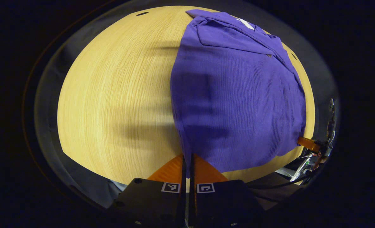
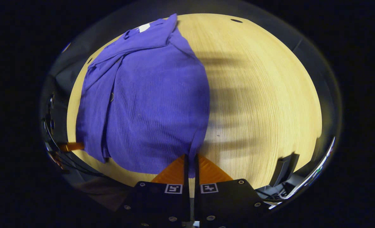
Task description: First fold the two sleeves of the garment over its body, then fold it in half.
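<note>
Left gripper view: the left gripper [image 1: 187, 155] pinches a near corner of the purple ribbed garment [image 1: 238, 101] lying on the round pale wooden table [image 1: 117, 104]. The right gripper [image 2: 190, 155] apparently clamps the other corner, cables [image 2: 64, 158] nearby.

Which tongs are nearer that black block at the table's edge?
Right. The right tongs pinch a shirt hem corner on the block's side. The left tongs pinch the opposite corner, with the shirt's whole width between them and the block.
</note>
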Available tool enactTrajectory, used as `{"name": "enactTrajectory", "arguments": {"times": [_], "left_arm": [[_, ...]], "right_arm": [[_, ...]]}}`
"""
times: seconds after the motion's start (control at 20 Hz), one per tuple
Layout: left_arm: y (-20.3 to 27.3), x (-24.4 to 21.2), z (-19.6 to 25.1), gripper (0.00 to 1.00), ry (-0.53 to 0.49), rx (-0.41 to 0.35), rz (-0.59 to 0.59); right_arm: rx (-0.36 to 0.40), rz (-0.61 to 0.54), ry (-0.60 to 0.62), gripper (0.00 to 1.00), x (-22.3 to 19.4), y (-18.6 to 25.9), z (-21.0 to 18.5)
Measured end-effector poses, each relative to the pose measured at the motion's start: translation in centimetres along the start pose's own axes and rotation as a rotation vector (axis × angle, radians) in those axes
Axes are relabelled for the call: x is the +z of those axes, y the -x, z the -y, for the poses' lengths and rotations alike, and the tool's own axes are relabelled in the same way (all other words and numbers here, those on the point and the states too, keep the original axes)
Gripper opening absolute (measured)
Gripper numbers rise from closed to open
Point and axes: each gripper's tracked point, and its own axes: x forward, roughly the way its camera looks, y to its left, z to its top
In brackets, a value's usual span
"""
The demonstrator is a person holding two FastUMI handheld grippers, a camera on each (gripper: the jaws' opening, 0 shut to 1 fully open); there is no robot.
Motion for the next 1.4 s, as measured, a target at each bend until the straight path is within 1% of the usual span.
{"name": "enactTrajectory", "arguments": {"times": [0.1, 0.2, 0.4, 0.55, 0.65, 0.75, 1.0, 1.1, 1.4], "left_arm": [[0.8, 0.1, 0.3, 0.05, -0.014, -0.015, 0.014], [1.8, 0.8, 0.9, 0.05, -0.027, -0.032, 0.032], [4.8, 2.9, 2.2, 0.05, -0.03, -0.086, 0.084], [7.3, 5.3, 3.6, 0.05, -0.053, -0.13, 0.139], [8.6, 6.8, 4.5, 0.05, -0.078, -0.144, 0.169], [9.3, 7.9, 5.2, 0.05, -0.104, -0.145, 0.188], [11.9, 11.5, 5.7, 0.05, -0.101, -0.159, 0.25], [13.3, 13.4, 6.1, 0.05, -0.108, -0.169, 0.28], [17.6, 20.2, 6.7, 0.05, -0.152, -0.147, 0.375]], "right_arm": [[0.003, 0.017, -0.001, 0.05, 0.7, 0.6, 0.0], [-0.016, 0.04, 0.01, 0.05, 1.6, 1.4, -0.1], [0.012, 0.1, -0.003, 0.05, 4.2, 3.9, -1.3], [0.043, 0.133, -0.006, 0.05, 6.0, 6.0, -2.4], [0.063, 0.159, -0.002, 0.05, 7.3, 7.4, -3.2], [0.072, 0.191, 0.018, 0.05, 8.7, 8.5, -3.9], [0.093, 0.236, 0.04, 0.05, 11.6, 10.3, -5.7], [0.092, 0.259, 0.05, 0.05, 13.0, 11.1, -6.0], [0.096, 0.331, 0.082, 0.05, 18.4, 13.4, -8.0]]}}
